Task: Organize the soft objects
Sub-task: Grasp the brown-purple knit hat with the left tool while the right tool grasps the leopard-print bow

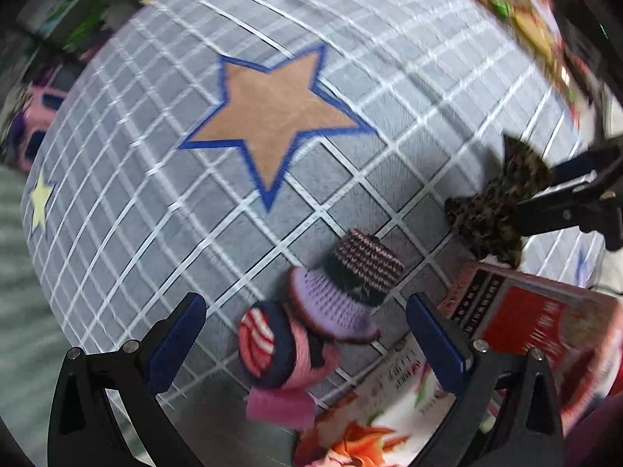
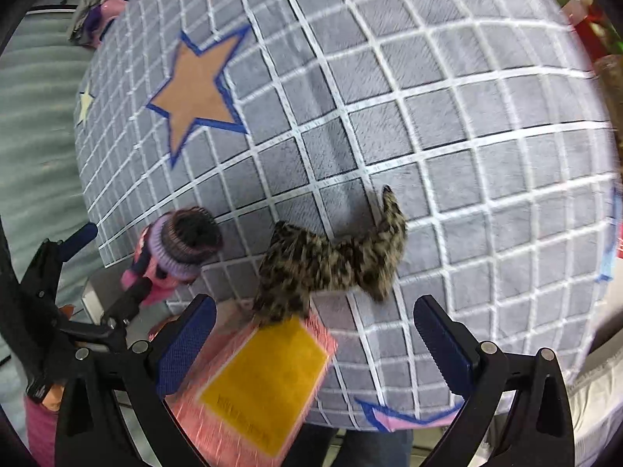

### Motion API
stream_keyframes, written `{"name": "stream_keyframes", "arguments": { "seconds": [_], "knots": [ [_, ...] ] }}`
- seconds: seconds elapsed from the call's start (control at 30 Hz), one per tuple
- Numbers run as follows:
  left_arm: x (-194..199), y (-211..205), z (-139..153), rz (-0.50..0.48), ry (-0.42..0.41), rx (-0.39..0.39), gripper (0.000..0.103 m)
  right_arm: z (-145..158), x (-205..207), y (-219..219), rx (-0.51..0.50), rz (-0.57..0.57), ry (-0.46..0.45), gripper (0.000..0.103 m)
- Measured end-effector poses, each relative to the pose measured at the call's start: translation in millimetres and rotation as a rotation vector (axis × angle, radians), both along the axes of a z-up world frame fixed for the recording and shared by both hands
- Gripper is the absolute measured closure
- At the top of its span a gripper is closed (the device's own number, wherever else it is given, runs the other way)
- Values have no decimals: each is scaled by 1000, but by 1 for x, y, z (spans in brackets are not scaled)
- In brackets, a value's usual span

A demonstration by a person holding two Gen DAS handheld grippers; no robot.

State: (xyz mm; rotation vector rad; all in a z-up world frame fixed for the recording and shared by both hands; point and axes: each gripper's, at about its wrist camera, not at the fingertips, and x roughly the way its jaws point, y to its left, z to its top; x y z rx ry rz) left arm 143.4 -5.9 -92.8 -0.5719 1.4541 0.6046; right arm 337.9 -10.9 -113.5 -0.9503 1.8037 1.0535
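- Grey checked mat (image 2: pixel 447 136) with stars; a pink box (image 2: pixel 257 385) sits at its near edge.
- Leopard-print cloth (image 2: pixel 331 257) at 12 o'clock of the right gripper (image 2: pixel 315 342), jaws spread, empty.
- Rolled socks (image 1: pixel 323 311) ahead of the left gripper (image 1: pixel 307 342), jaws spread; closing carelessly may knock the stack apart.

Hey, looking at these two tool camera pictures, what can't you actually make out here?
- Print on the red box, left wrist view: motion blur, and the tool's frame covers part.
- Items along the far mat edge, left wrist view: blurred and cut by the fisheye rim.
- Text on the yellow label, right wrist view: too small and smeared.
- Underside of the leopard-print piece, both views: faces the mat.
- How many rolled knit pieces are stacked: they overlap.
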Motion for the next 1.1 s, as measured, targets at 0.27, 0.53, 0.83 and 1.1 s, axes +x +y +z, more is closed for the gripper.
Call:
{"name": "stream_keyframes", "arguments": {
  "seconds": [0.27,0.53,0.83,1.1],
  "knots": [
    [22,2,-35,-22,79,-38,0,-49,-21,7,-35,129,-46,1],
    [36,-6,-58,-85,139,-69,3,-53,-46,7,26,327,-310,1],
    [54,-19,-61,-110,92,-114,55,-49,-52,-8,35,356,-295,7],
    [34,-8,-30,87,17,-27,64,-21,-32,-27,103,309,-231,50]
  ]
}}
